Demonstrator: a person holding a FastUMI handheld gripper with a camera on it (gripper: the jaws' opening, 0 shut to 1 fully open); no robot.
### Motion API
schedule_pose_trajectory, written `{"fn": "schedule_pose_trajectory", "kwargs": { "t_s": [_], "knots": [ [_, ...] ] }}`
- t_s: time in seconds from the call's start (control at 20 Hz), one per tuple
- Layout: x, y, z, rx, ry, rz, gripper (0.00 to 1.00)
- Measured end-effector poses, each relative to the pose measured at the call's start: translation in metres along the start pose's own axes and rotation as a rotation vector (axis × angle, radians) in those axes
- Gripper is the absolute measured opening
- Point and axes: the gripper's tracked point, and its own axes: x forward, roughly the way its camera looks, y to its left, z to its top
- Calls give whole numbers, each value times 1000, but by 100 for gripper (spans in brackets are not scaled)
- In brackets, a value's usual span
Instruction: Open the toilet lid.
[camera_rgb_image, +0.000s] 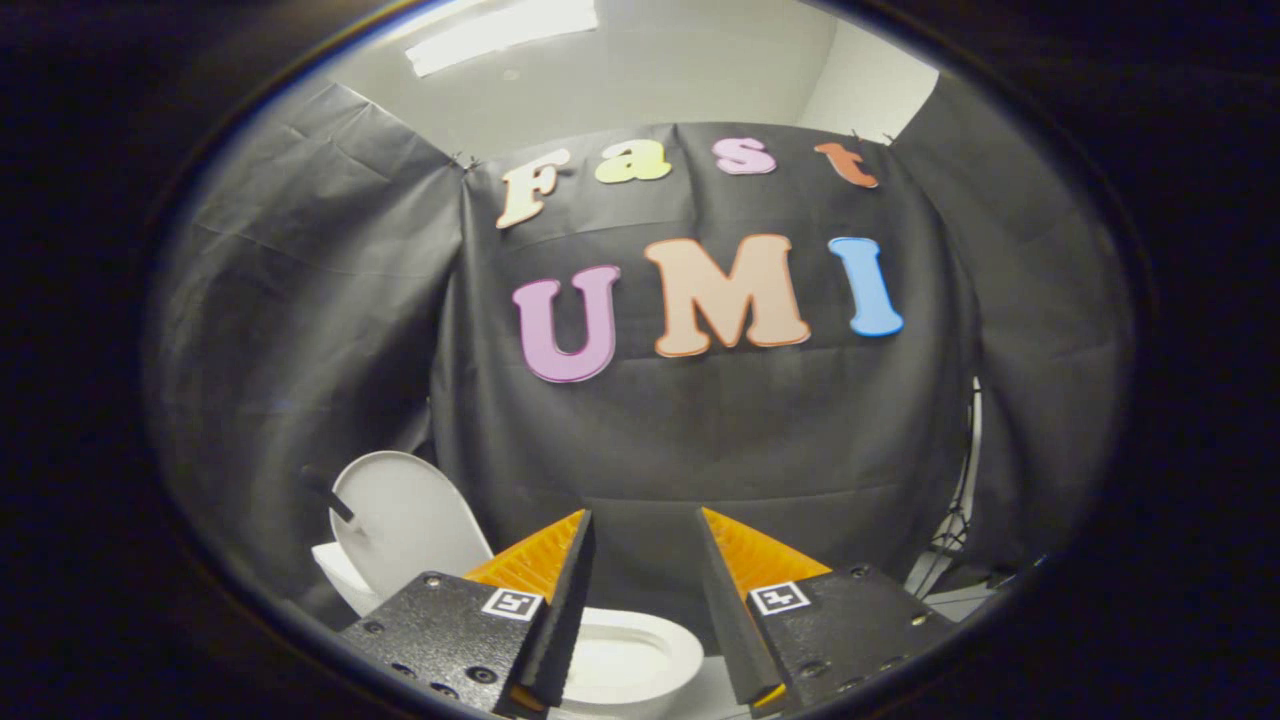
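Observation:
The white toilet lid (405, 520) stands raised and upright, beyond and to the left of my left finger. Below it, the white seat and bowl opening (630, 655) show between and under my two fingers. My gripper (645, 520) hangs above the bowl with its fingers apart and nothing between them. The left finger (560, 600) covers part of the seat's left side. The gripper is raised clear of the lid and touches nothing.
Black cloth walls (300, 320) close in the booth behind and on both sides of the toilet. A stand's thin legs and cables (950, 540) show at the right gap in the cloth. A pale floor patch (960, 600) lies beneath them.

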Motion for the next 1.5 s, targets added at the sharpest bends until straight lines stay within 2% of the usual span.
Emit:
{"fn": "schedule_pose_trajectory", "kwargs": {
  "t_s": [0.25, 0.5, 0.65, 0.8, 1.05, 1.3, 1.5],
  "knots": [
    [-29, -55, -14, 34, -13, -54, 60],
    [-46, -85, -35, 61, -1, -53, 59],
    [-47, -96, -52, 57, 33, -29, 64],
    [-47, -103, -66, 85, 54, 17, 75],
    [-35, -122, -86, 130, 81, 42, 75],
    [-12, -153, -85, 204, 52, 62, 75],
    [-4, -167, -91, 212, 72, 63, 75]
  ]
}}
